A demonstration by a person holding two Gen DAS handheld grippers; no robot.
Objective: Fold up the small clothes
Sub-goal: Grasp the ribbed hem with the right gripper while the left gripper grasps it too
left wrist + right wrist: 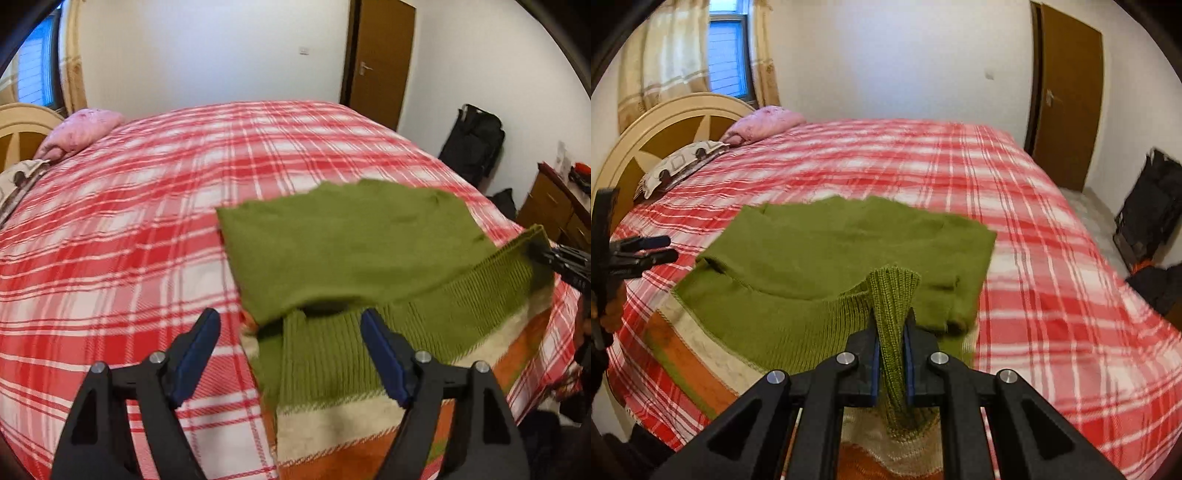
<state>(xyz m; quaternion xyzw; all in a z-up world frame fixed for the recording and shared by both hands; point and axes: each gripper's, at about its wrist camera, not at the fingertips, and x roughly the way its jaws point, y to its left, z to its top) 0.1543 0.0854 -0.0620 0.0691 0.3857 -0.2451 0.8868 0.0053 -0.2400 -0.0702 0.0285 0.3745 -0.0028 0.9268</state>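
Green sweater (849, 251) lies on the bed (129, 221), near its front edge, on the right-hand part as seen from the L wrist cam. Body is already folded over into a rough rectangle; ribbed hem runs along the near side. Flat knit up top, coarse rib at the hem, olive green, far edge ragged and blurry.

R tool (891, 332): pointing fwd and down at the bed, jaws pressed together, pinching a bunched strip of the ribbed hem between the blue pads (874, 354). Hem is pulled up into a peak at the grip, rest of the garment drapes away from it. In the L cam the same tool (535, 251) shows at the right edge, on the hem's far-right corner.

L tool (290, 321): also angled down, jaws spread wide, nothing pinched. The hem's left end lies below and between the open fingers (384, 354); can't tell if either pad touches the knit. In the R cam it sits at the left edge (657, 249), beside the sweater's left side.

Under the sweater's near side: bed cover's striped border, cream / orange / green (698, 365). Rest of the cover is red-white plaid. Pink pillow (764, 122) and patterned pillow (679, 166) at the headboard (665, 129), well apart from the sweater. Brown door (1067, 103) on the far wall, black bag (472, 144) on the floor by the bed's far right corner.
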